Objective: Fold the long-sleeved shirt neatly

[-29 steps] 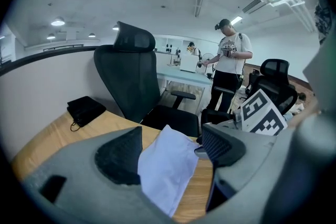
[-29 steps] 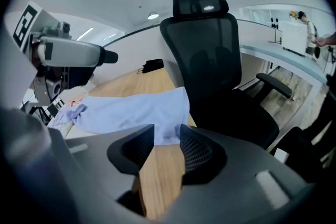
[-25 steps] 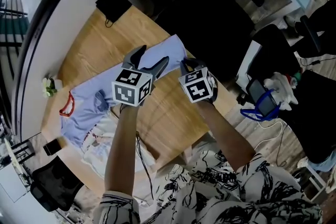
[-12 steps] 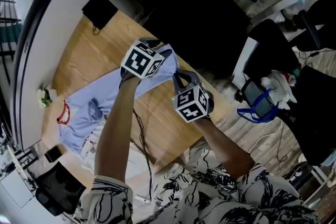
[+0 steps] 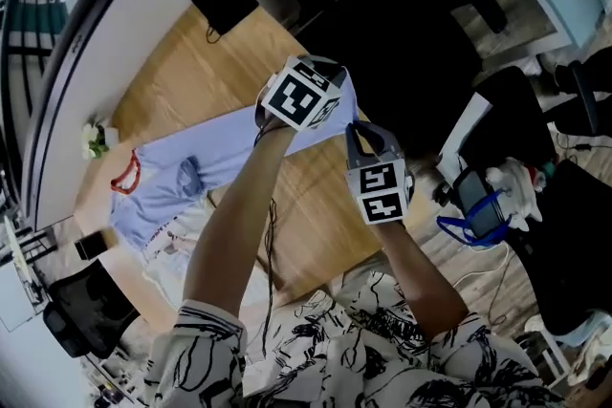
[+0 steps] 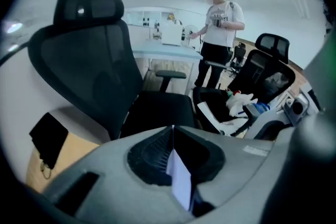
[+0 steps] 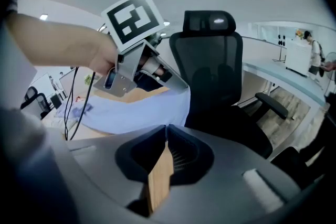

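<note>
Left claw [image 6: 171,132] has just closed, pinching the shirt [image 5: 229,148] hem. Right claw [image 7: 166,131] is closed and empty. A black chair [image 7: 210,55] stands just beyond the counter [image 5: 191,72] edge.

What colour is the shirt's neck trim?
Red neck trim, clearest in the head view.

We read no words, numbers or brand names anywhere — only black-and-white square markers on the left gripper's cube [image 5: 301,97] and the right gripper's cube [image 5: 381,191].

Left gripper [image 5: 331,73] just clamped; right [image 5: 356,129] clamped
</note>
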`<state>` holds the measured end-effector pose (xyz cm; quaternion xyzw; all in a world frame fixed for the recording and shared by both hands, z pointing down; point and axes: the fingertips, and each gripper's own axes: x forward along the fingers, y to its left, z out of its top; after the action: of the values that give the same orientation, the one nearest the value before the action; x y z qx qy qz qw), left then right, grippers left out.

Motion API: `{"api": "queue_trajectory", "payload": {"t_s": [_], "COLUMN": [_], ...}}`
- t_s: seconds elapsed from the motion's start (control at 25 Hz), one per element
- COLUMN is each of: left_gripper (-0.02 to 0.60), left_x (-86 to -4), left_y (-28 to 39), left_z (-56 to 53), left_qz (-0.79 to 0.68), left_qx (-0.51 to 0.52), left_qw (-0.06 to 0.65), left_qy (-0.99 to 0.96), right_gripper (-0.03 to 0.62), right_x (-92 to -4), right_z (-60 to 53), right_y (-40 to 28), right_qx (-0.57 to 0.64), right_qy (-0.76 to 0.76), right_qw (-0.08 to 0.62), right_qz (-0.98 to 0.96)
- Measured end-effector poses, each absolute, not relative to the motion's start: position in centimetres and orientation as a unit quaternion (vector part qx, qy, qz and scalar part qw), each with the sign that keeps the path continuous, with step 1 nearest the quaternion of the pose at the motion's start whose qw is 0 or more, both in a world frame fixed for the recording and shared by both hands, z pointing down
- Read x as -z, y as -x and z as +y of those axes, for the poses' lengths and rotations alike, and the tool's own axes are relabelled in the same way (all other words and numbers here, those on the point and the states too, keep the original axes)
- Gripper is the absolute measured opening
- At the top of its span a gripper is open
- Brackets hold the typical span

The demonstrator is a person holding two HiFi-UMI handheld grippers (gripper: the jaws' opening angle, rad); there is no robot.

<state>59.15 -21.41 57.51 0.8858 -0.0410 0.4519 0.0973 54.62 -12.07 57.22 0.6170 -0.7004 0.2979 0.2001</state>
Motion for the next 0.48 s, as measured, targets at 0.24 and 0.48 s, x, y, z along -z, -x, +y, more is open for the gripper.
{"api": "queue_trajectory", "payload": {"t_s": [0.24,0.48], "left_gripper": [0.015,0.015], "left_x": [-47.6,-41.1], "left_y": [-58.5,-53.9], "left_z": [-25.7,-26.3], "left_qz": [-0.100,-0.107], "left_qx": [-0.374,-0.325], "left_qw": [0.083,0.091], "left_qy": [-0.918,-0.935], "right_gripper": [0.026,0.026], "right_x": [-49.0,-41.5], "right_z": [-16.0,-16.7], "right_y": [-55.3,-50.7], "right_qx": [-0.249,-0.213], "right_qy": [-0.627,-0.591], "right_qw": [0.162,0.126], "right_qz": [-0.720,-0.768]}}
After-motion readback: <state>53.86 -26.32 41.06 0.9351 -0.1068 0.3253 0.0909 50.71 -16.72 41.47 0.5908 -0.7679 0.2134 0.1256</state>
